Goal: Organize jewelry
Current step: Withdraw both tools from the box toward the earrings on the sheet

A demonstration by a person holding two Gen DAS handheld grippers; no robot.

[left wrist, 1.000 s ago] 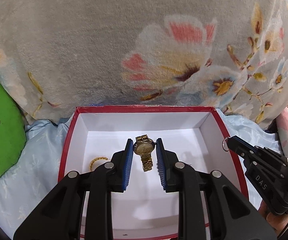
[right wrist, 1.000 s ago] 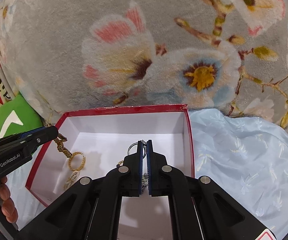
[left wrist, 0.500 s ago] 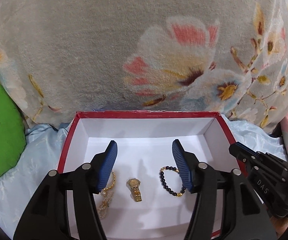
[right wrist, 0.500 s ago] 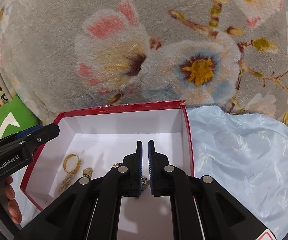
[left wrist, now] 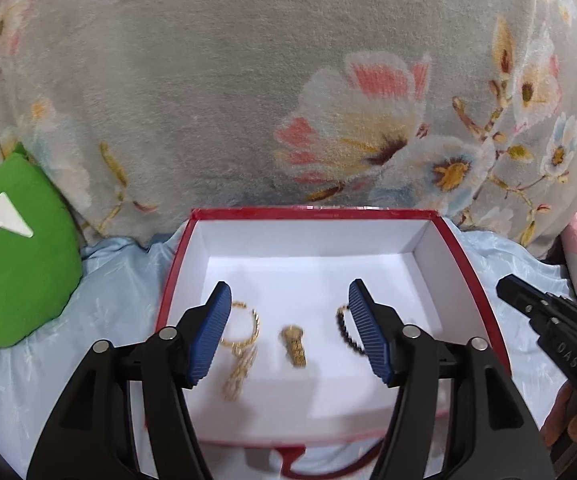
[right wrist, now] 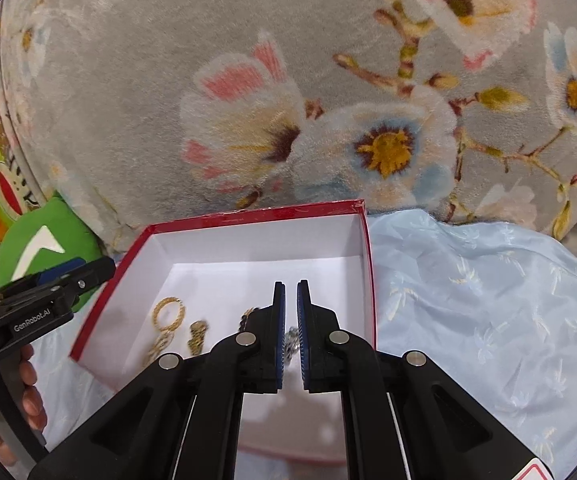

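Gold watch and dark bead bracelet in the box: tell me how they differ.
The gold watch is shiny metal links; the dark bead bracelet is round beads. The watch lies mid-floor, fully visible; the bracelet lies right, partly hidden behind a blue pad. Both rest loose on the red box's white floor.

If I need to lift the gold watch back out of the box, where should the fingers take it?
Probably across the band just below the round case, coming straight down from above. The gold watch lies flat on the floor of the red box, band running toward the camera, so fingers closing on its long edges suit it. It is blurred here. The gold chain and dark bead bracelet lie apart on either side.
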